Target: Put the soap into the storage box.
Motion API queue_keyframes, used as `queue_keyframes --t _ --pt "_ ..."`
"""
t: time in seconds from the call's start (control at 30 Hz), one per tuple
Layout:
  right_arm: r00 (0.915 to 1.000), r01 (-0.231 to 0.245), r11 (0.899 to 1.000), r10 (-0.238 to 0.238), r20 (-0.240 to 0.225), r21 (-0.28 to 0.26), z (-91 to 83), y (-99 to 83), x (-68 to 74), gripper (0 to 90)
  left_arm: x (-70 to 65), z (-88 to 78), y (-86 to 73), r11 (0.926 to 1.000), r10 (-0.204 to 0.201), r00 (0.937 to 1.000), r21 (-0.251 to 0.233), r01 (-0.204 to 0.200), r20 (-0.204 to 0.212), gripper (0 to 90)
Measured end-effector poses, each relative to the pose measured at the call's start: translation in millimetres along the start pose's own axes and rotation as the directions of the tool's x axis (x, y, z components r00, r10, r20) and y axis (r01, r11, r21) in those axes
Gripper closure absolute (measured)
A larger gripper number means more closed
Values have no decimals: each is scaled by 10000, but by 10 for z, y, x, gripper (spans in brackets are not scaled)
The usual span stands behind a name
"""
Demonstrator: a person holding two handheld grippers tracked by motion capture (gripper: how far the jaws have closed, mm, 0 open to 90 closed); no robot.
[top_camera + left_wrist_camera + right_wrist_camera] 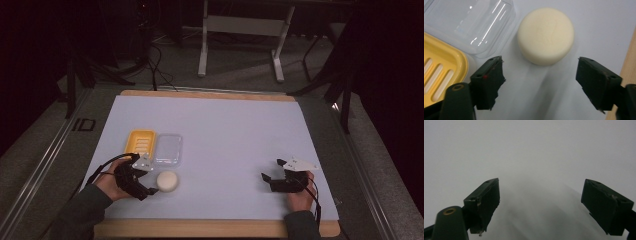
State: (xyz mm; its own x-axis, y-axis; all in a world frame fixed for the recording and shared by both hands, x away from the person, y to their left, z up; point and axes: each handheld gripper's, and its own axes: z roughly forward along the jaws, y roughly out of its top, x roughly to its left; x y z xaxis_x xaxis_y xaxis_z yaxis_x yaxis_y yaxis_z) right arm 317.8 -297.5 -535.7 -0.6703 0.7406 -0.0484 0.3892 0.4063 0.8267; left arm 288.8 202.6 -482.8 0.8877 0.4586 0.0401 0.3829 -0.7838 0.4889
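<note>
A round cream bar of soap (167,181) (545,35) lies on the white mat (225,130) near the front left. My left gripper (150,181) (540,72) is just left of it. Its jaws stand open with the soap a little ahead of them and nothing between the pads. Behind the soap are a yellow slotted soap dish (140,141) (439,67) and, to its right, a clear plastic lid (167,149) (471,22). My right gripper (271,170) (540,195) rests open at the front right, over bare mat.
The mat covers a wooden table whose front edge (200,227) (629,62) runs close behind both hands. Beyond the table are a dark floor, cables and a metal stand (240,30).
</note>
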Motion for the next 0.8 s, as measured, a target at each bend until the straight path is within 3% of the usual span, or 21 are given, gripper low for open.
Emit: queue_keyframes --t 0.43,0.7,0.8 --pt "10000 18 10000 -18 -22 -1 0 0 0 150 -29 87 149 9973 294 9996 671 -289 -58 120" --pt "10000 25 10000 -25 -30 -5 -1 0 1 150 -37 150 222 9930 449 9990 1093 -448 9 47" --pt "10000 34 10000 -34 -30 -14 -1 -1 2 150 -59 193 270 9881 558 9984 1428 -570 121 23"
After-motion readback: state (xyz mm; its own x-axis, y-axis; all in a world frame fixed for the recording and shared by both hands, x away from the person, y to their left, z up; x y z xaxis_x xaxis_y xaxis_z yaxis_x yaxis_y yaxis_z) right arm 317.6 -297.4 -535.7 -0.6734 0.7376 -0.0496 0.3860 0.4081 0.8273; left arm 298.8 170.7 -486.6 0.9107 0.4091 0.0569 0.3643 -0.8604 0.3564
